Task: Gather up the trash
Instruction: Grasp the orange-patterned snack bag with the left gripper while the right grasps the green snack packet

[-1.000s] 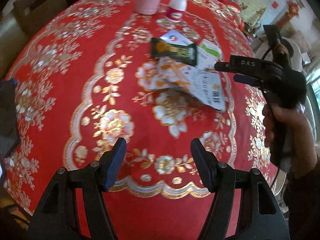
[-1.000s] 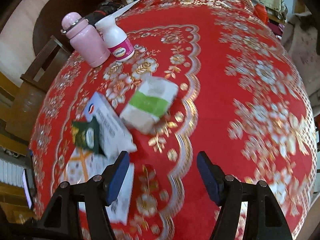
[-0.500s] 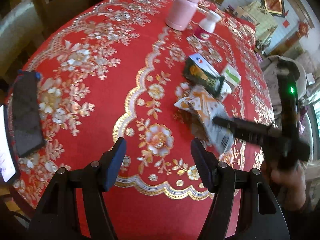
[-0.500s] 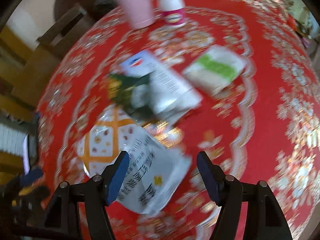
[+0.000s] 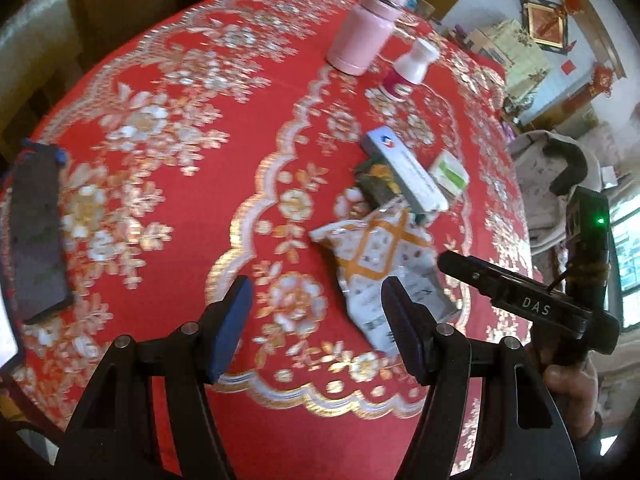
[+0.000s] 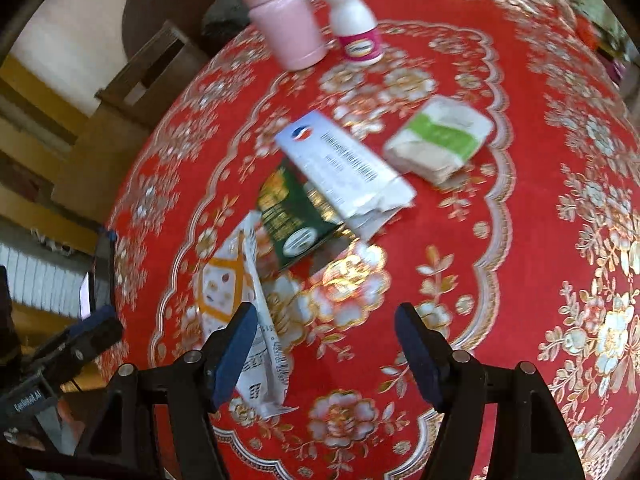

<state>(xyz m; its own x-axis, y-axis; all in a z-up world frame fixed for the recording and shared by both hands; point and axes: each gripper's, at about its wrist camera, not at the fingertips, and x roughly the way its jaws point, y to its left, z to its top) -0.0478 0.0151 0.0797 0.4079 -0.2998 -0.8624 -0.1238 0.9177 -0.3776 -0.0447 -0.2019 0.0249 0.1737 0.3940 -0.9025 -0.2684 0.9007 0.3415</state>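
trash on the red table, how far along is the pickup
Nothing looks collected yet. Both the left claw and the right claw are open and empty. The right one hovers nearest the orange-and-white wrapper. Left to gather: that wrapper, the dark green packet, the white box lying across it, and the green-and-white pack. The pink bottle stands apart behind them.

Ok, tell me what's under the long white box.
The white box lies across a dark green packet, covering its upper end. Whatever else sits beneath stays hidden.
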